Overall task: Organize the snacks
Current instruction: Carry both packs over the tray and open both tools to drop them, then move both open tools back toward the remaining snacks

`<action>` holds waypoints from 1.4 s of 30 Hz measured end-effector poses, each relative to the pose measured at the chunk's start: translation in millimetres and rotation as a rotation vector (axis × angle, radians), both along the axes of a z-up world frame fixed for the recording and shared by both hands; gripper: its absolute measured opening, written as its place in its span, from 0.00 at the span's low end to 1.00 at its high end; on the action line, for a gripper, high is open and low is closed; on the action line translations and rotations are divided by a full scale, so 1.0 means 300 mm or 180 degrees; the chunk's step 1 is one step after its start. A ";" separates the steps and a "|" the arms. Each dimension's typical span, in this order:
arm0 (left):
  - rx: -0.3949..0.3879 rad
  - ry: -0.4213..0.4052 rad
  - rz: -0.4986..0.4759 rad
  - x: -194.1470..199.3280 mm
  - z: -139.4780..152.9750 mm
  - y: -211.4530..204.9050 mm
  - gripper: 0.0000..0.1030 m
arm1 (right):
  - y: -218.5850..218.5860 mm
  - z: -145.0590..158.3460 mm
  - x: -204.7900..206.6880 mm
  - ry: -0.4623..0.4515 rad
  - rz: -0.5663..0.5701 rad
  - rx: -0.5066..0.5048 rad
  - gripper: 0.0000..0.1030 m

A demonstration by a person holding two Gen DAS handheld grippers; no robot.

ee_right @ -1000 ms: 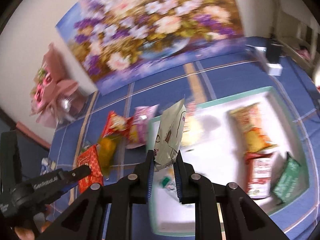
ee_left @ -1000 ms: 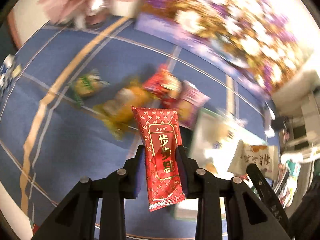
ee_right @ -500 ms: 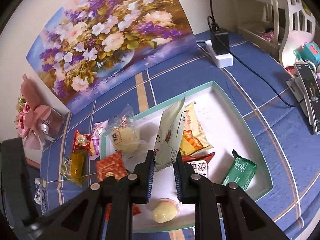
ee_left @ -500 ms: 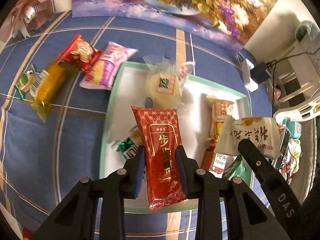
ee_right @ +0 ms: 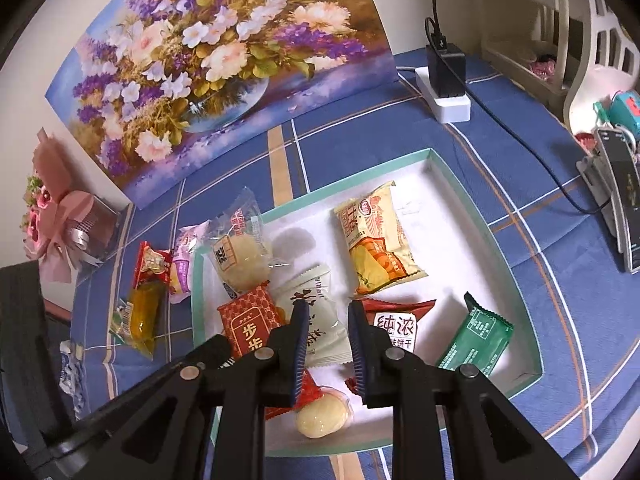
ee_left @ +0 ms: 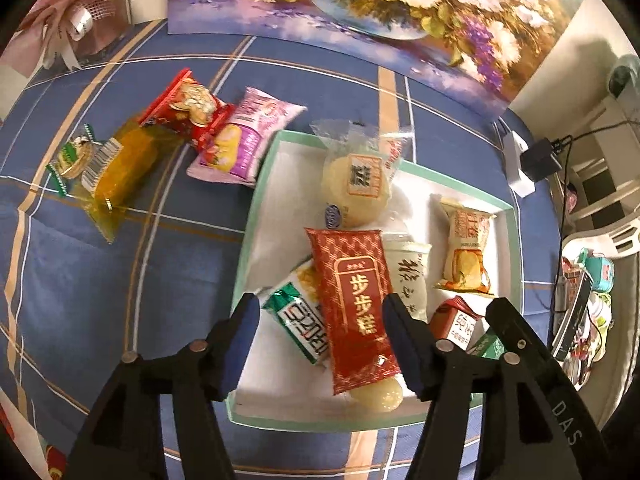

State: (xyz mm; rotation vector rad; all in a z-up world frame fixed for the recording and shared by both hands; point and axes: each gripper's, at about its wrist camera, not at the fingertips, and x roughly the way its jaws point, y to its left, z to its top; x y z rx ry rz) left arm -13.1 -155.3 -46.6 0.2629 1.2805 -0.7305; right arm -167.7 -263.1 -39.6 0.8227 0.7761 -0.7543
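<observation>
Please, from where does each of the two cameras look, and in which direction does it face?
Left wrist: on the left gripper, looking down along its open fingers at the white mint-rimmed tray; the right gripper's arm shows.
Right wrist: on the right gripper, open, facing down at the tray.
Shared: the red patterned snack packet lying in the tray.

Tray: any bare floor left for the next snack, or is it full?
The tray has bare floor at its far right corner, between the yellow chip bag and the right wall, above the green packet. A smaller patch lies between the round bun and the chip bag. Near left is crowded: red packet and white packet overlap.
</observation>
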 end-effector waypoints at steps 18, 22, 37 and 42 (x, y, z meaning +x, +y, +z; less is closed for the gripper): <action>0.0397 -0.1051 0.0675 0.213 0.027 0.173 0.93 | 0.060 -0.039 0.113 0.0478 0.0246 -0.0282 1.00; 0.0309 -0.1084 0.0774 0.255 0.045 0.201 0.93 | 0.073 -0.030 0.131 0.0481 0.0261 -0.0322 1.00; 0.0040 -0.0788 0.1150 0.421 0.101 0.371 0.93 | 0.146 0.028 0.210 0.0336 0.0323 -0.0461 1.00; -0.0047 -0.0659 0.1171 0.490 0.102 0.417 0.93 | 0.163 0.030 0.255 0.0301 0.0376 -0.0471 0.99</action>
